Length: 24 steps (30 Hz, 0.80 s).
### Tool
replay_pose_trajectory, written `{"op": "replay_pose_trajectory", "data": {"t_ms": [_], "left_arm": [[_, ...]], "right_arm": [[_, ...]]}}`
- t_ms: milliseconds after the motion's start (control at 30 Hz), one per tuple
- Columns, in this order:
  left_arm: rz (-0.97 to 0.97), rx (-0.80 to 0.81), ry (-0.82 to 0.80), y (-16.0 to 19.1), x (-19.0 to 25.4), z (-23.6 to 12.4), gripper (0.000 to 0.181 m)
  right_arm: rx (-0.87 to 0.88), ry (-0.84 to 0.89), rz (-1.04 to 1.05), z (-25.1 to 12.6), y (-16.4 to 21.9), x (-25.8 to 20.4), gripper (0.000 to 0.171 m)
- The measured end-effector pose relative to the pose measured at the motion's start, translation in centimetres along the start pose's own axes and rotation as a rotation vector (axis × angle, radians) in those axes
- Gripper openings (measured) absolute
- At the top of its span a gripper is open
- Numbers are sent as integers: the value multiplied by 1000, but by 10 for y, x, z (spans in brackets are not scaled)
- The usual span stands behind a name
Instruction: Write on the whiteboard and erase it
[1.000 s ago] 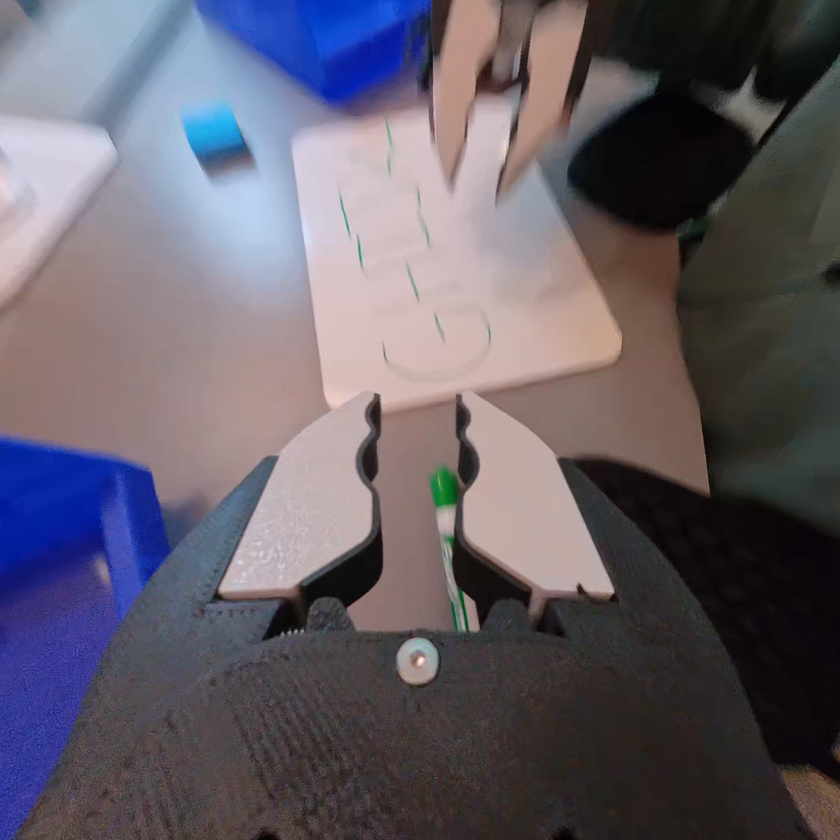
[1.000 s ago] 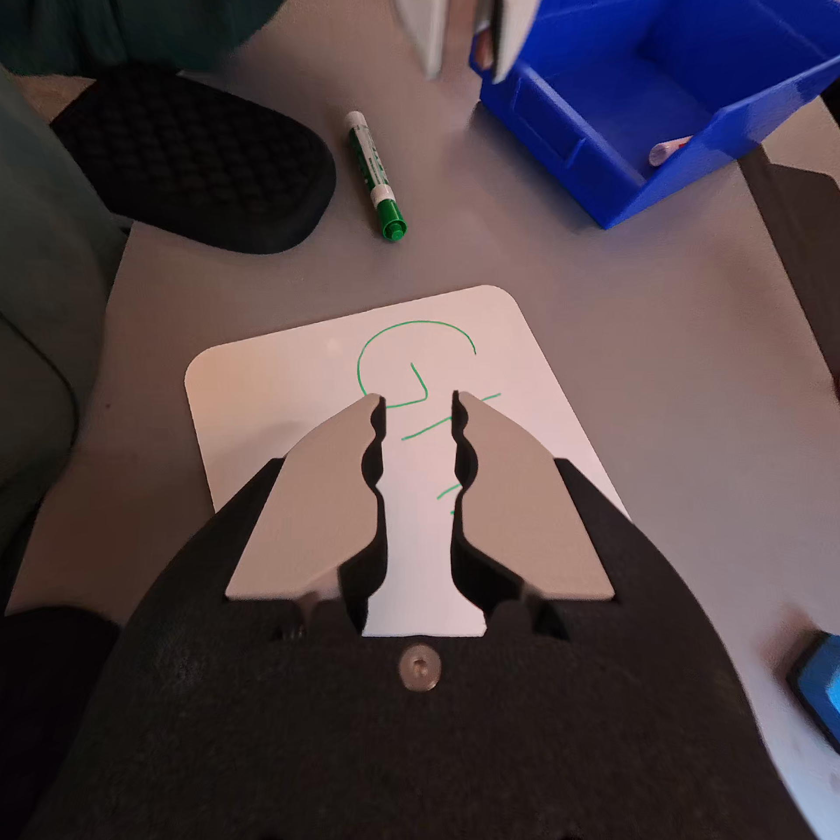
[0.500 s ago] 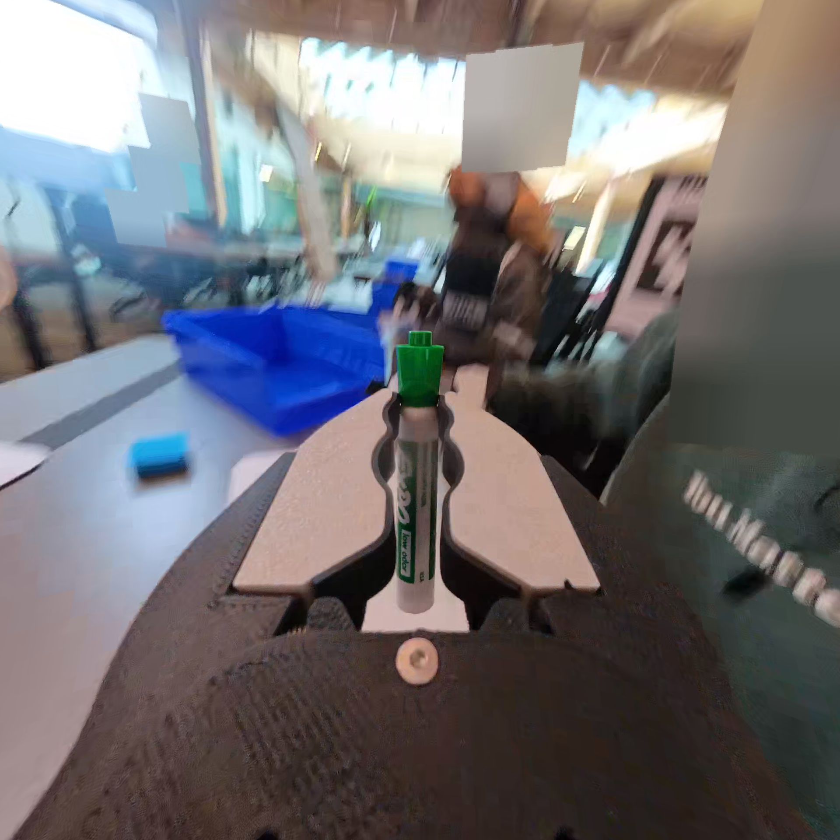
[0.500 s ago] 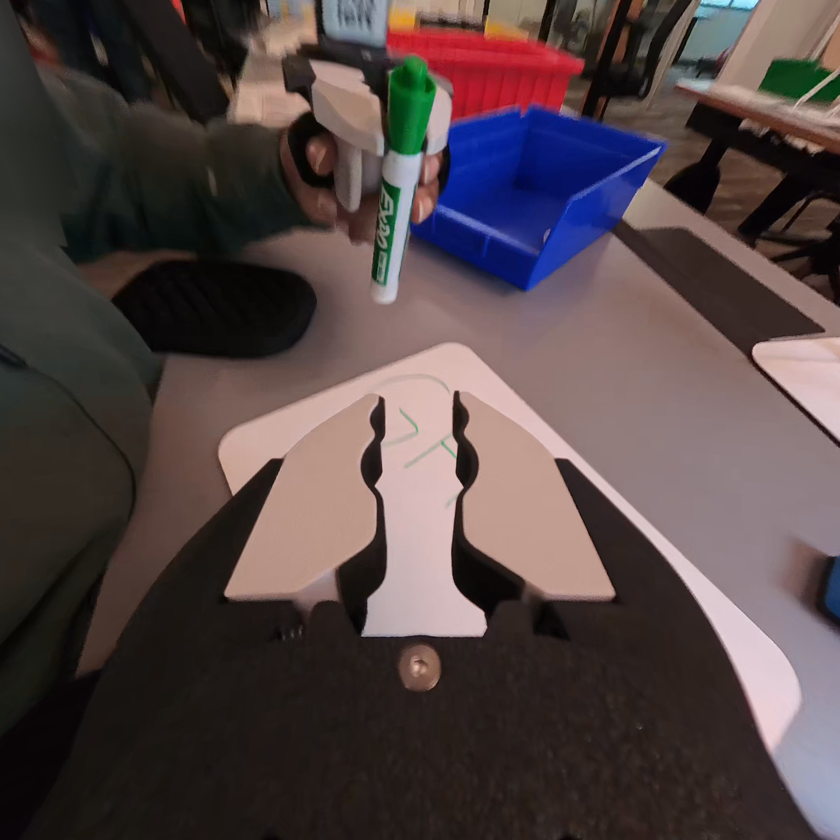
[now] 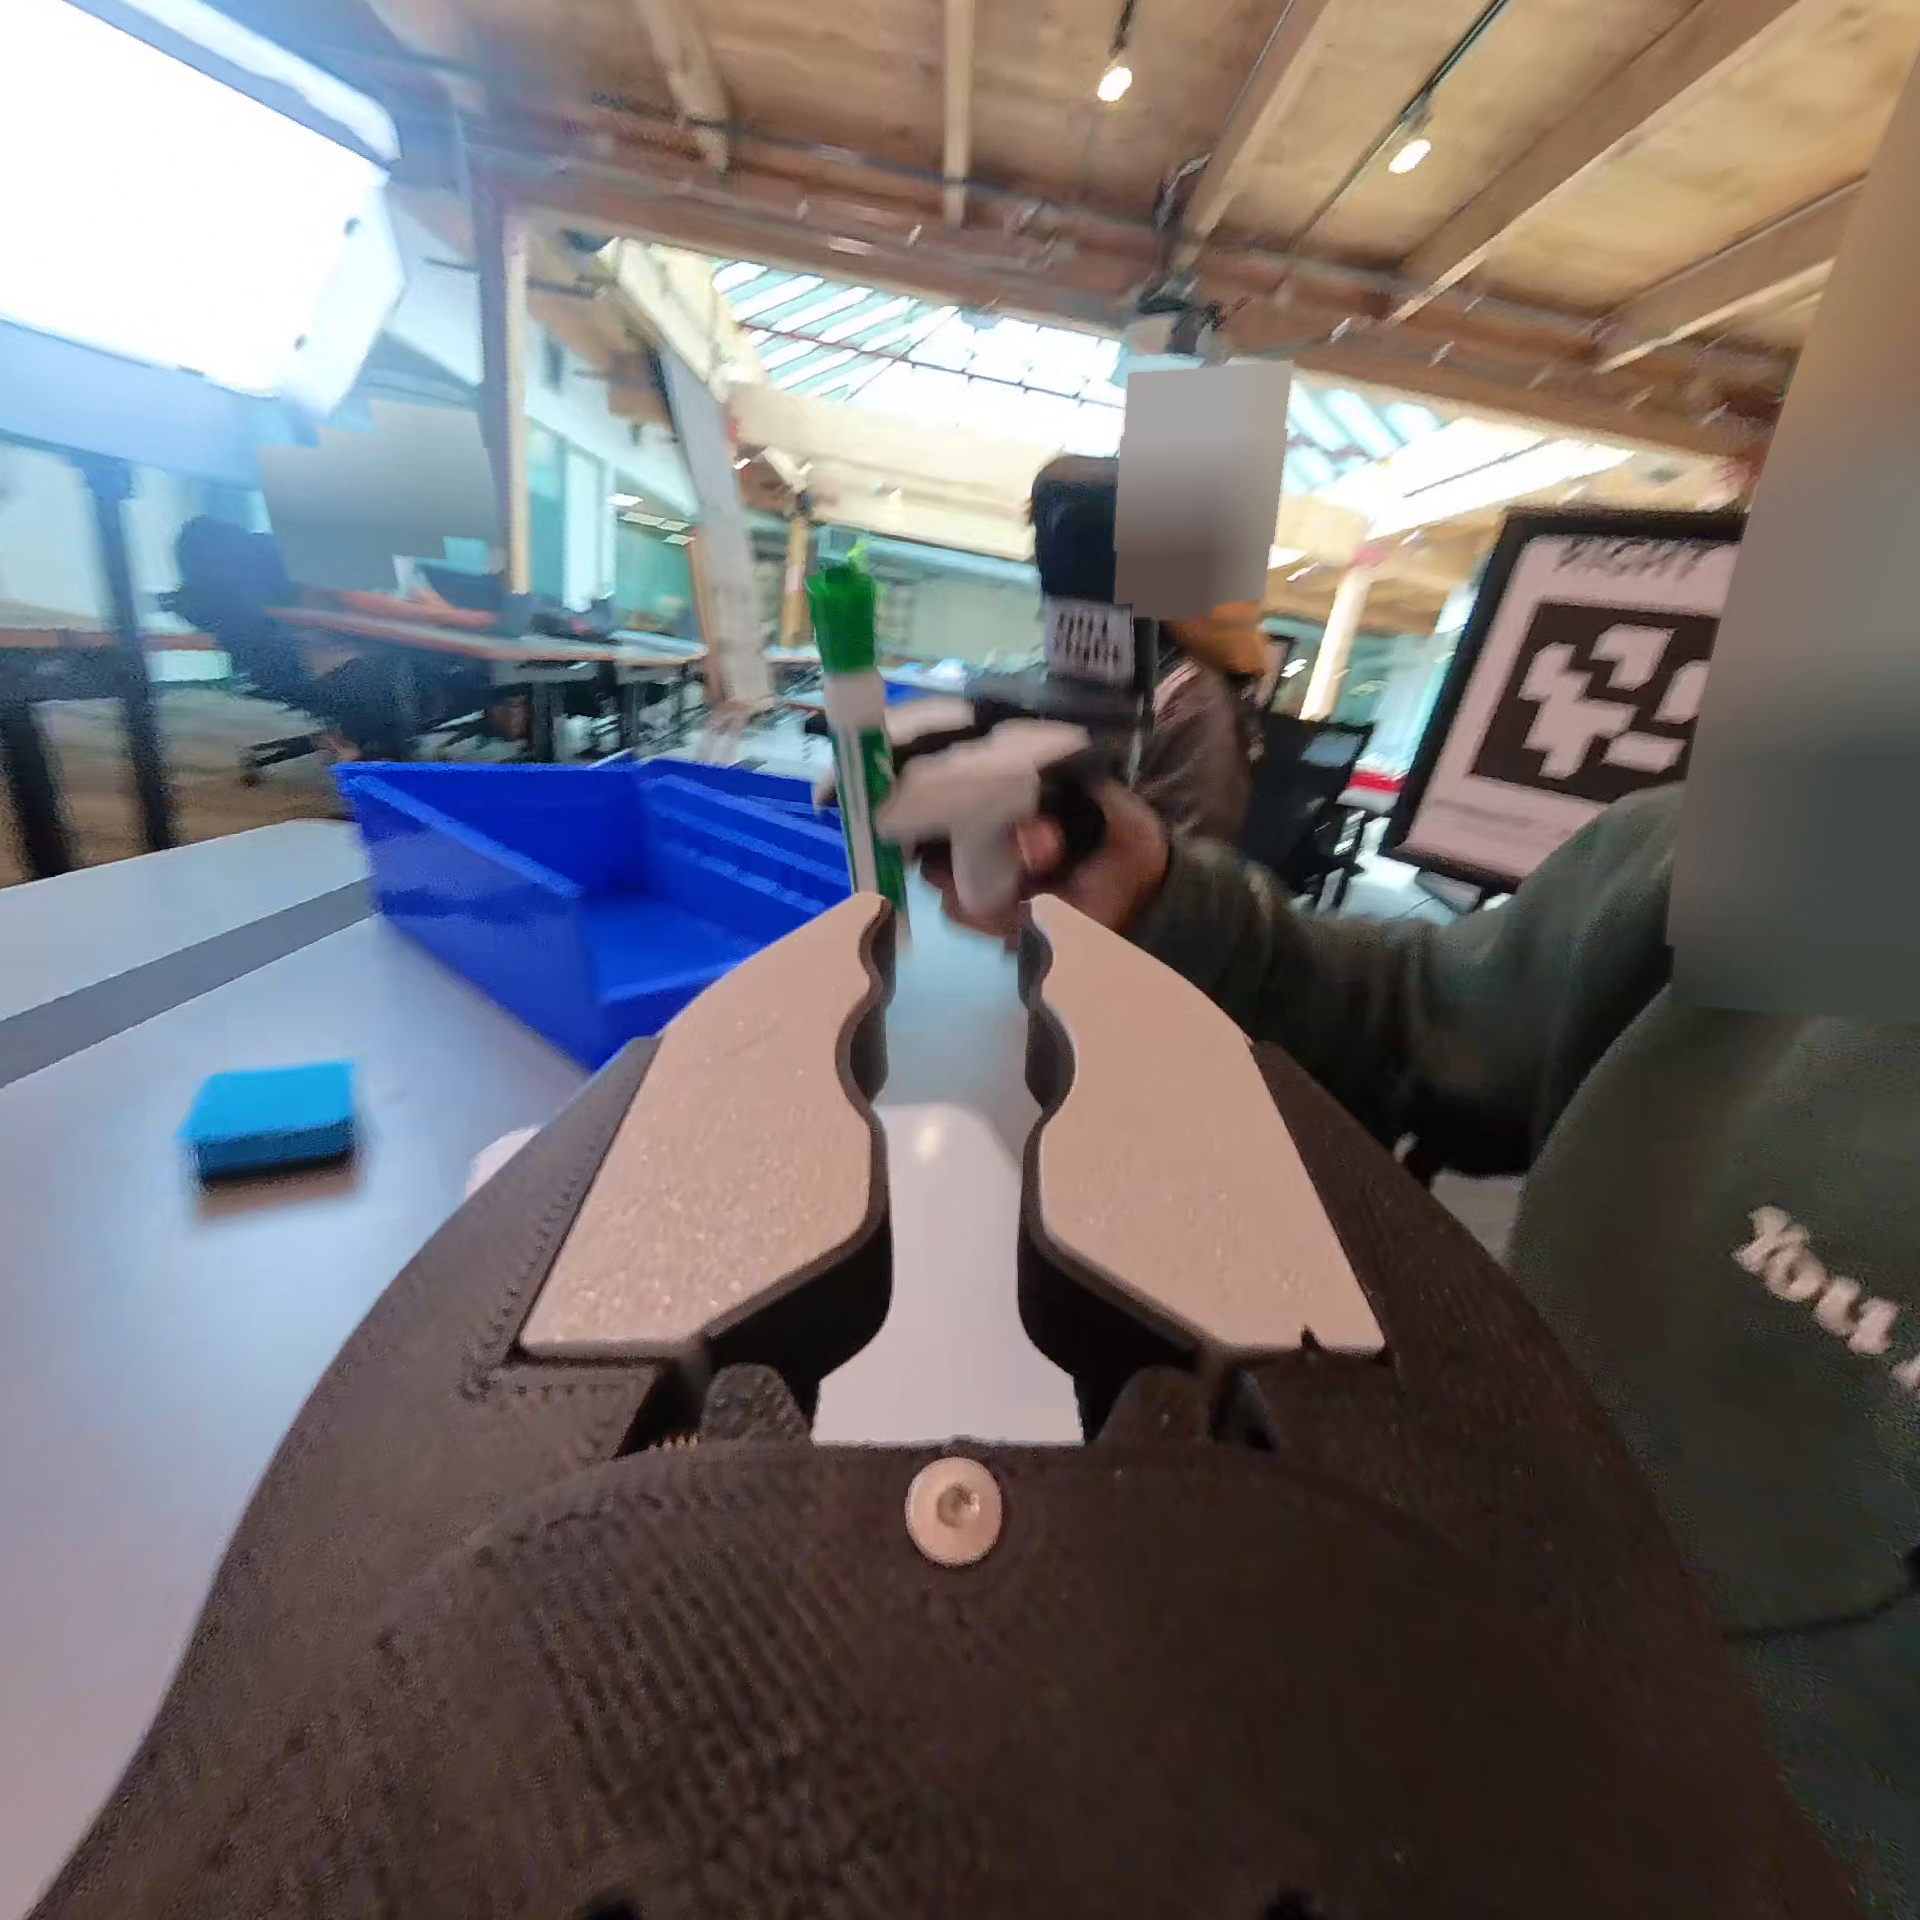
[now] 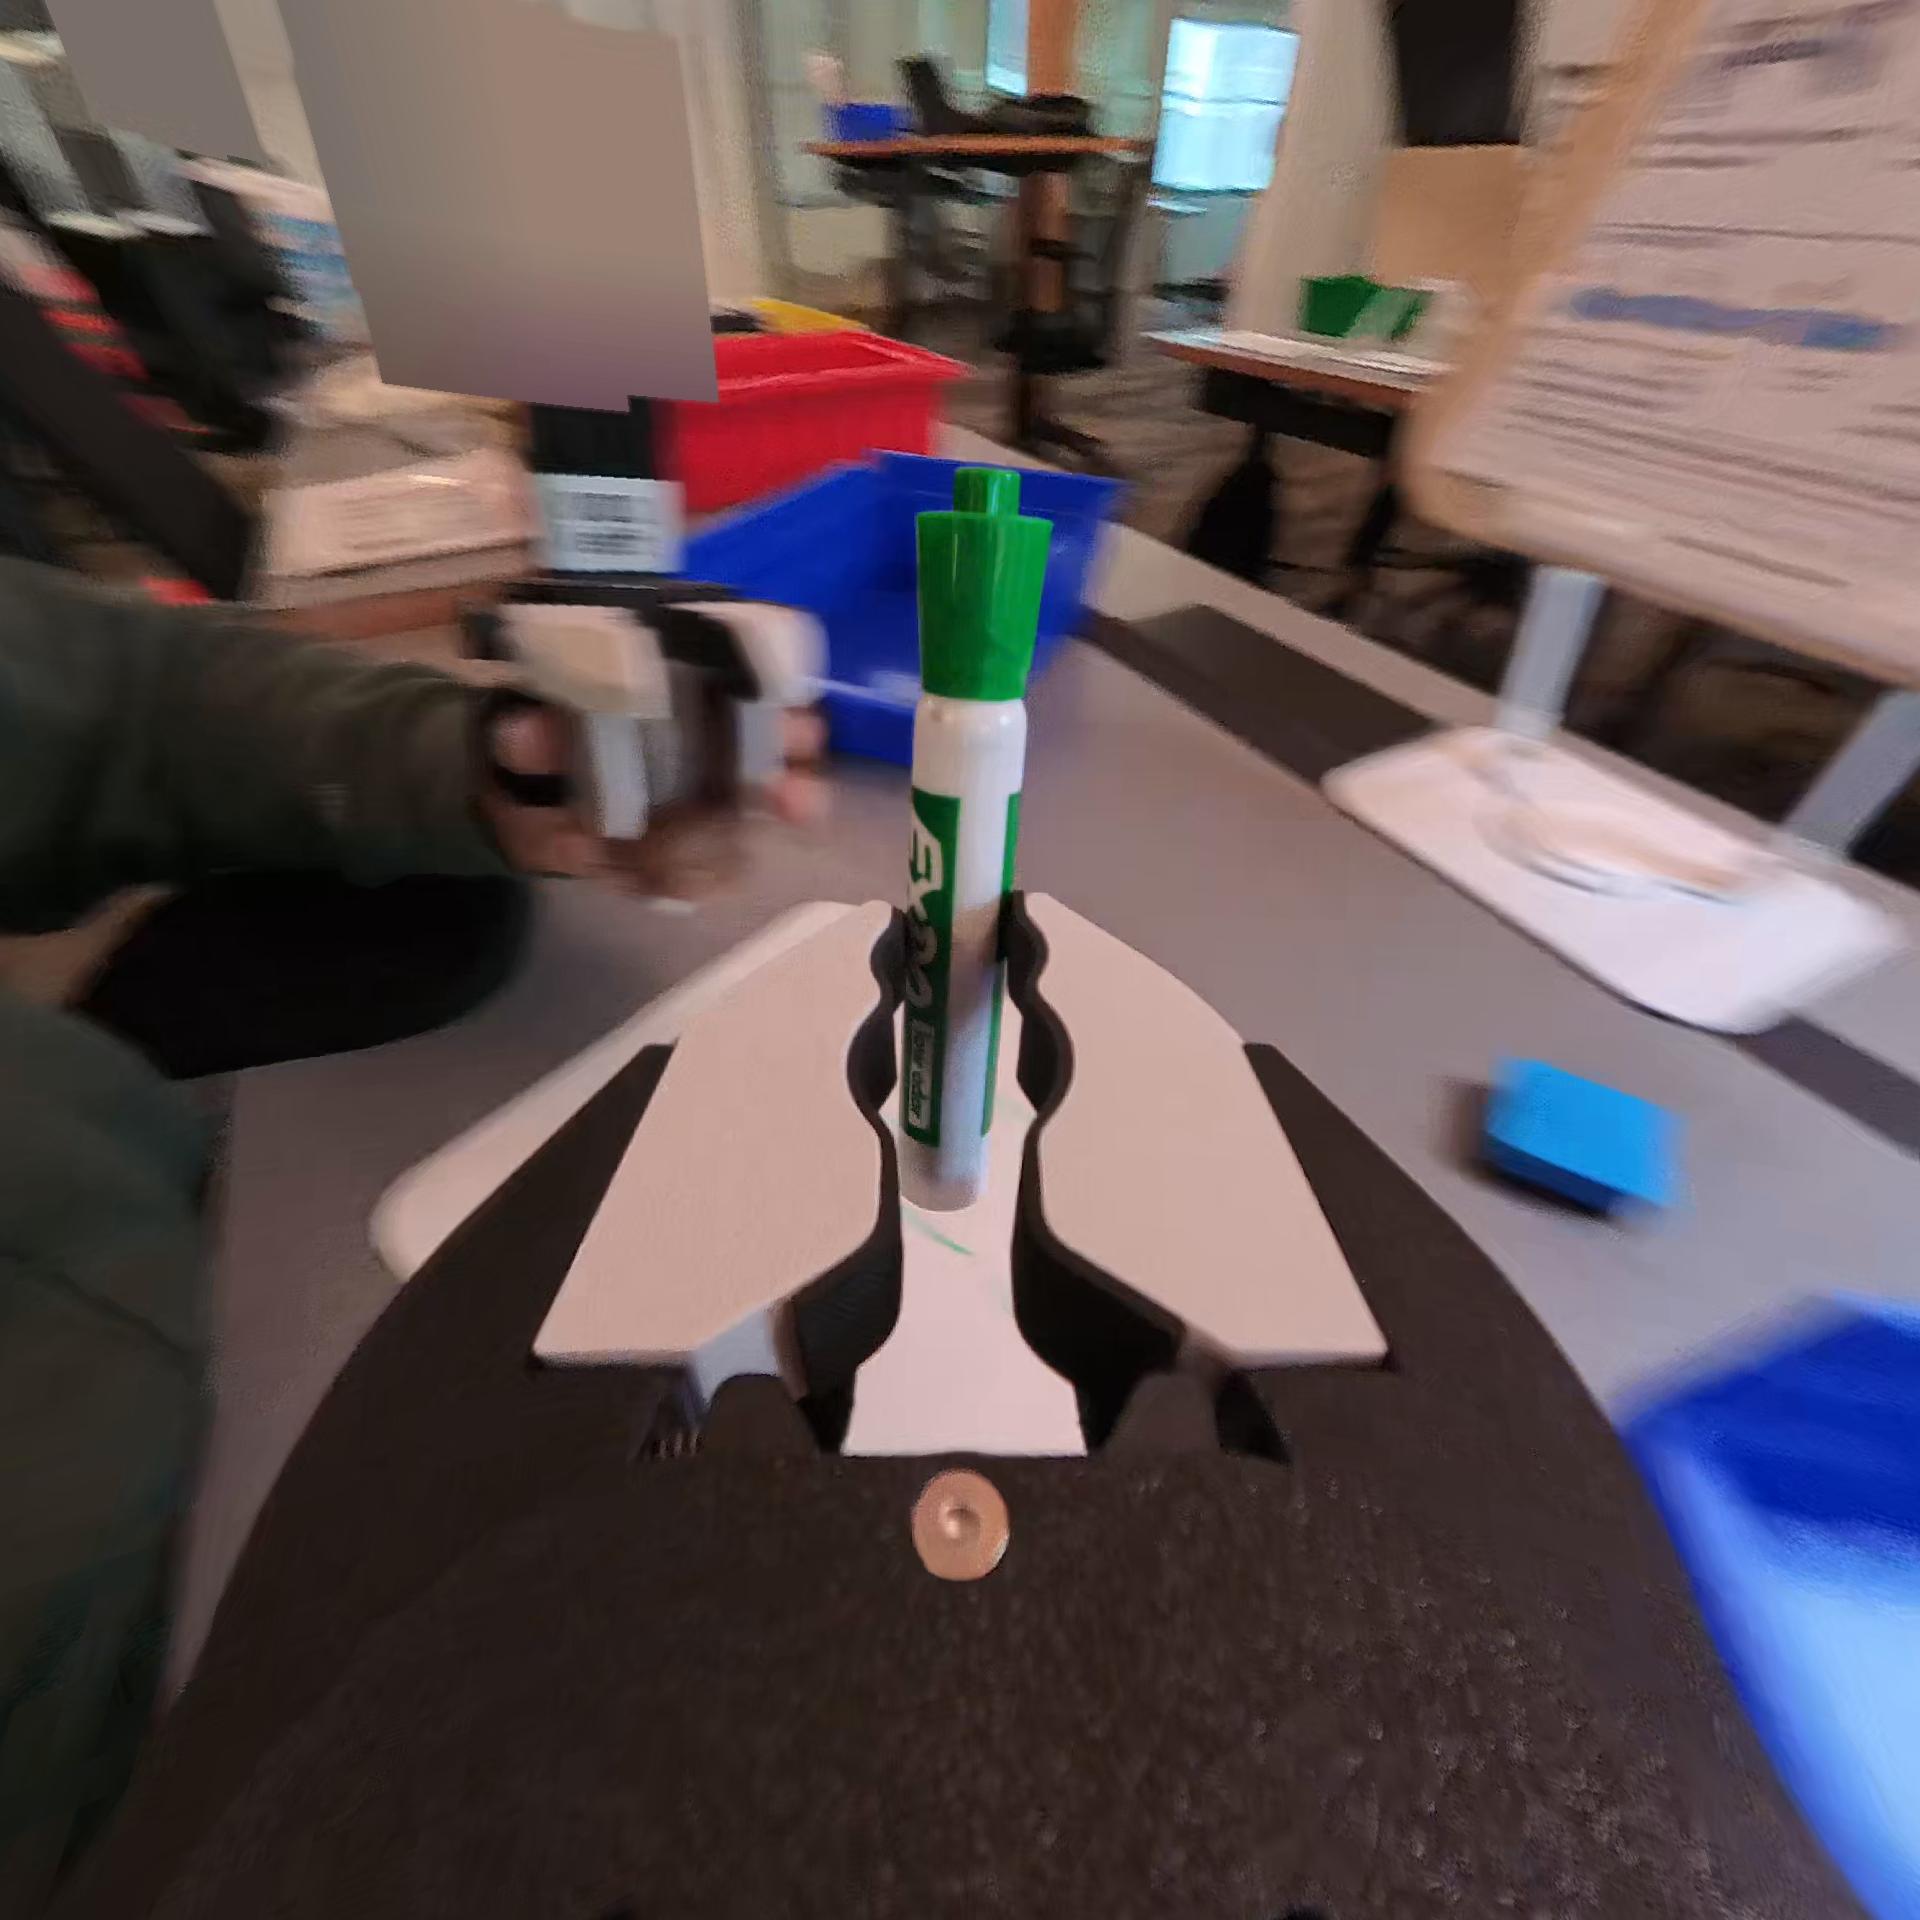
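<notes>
left wrist view showed, at far left, the blue eraser (image 5: 272,1114) lying on the grey table (image 5: 125,1299), then the blue bin (image 5: 582,883), then the left gripper (image 5: 956,935) with its jaws parted and nothing between them, over the near end of the whiteboard (image 5: 945,1247). right of centre the other gripper stood farther off with the marker (image 5: 860,748) upright in it. in the right wrist view the right gripper (image 6: 954,935) was clamped on the marker's white barrel, green cap up and still on, above the board's green strokes. the step looked like uncapping. done well, the empty left jaws would close squarely on the cap alone and pull along the barrel's axis while the right grip held firm.
</notes>
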<state>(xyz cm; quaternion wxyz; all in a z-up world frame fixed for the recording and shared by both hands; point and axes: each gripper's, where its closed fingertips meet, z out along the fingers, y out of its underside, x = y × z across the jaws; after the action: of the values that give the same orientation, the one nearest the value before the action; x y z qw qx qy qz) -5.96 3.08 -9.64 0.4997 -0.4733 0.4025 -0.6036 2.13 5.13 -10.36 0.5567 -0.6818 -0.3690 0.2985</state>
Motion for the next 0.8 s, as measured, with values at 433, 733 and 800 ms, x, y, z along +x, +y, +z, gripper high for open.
{"op": "replay_pose_trajectory", "data": {"t_ms": [433, 733, 800], "left_arm": [[343, -383, -309, 66, -37, -88, 0], [317, -387, -276, 72, -30, -100, 0], [299, -373, -282, 71, -32, -100, 0]], "right_arm": [[-550, 690, 793, -83, 141, 306, 19], [-700, 731, 742, -86, 192, 306, 25], [-676, 724, 656, -86, 180, 309, 36]]}}
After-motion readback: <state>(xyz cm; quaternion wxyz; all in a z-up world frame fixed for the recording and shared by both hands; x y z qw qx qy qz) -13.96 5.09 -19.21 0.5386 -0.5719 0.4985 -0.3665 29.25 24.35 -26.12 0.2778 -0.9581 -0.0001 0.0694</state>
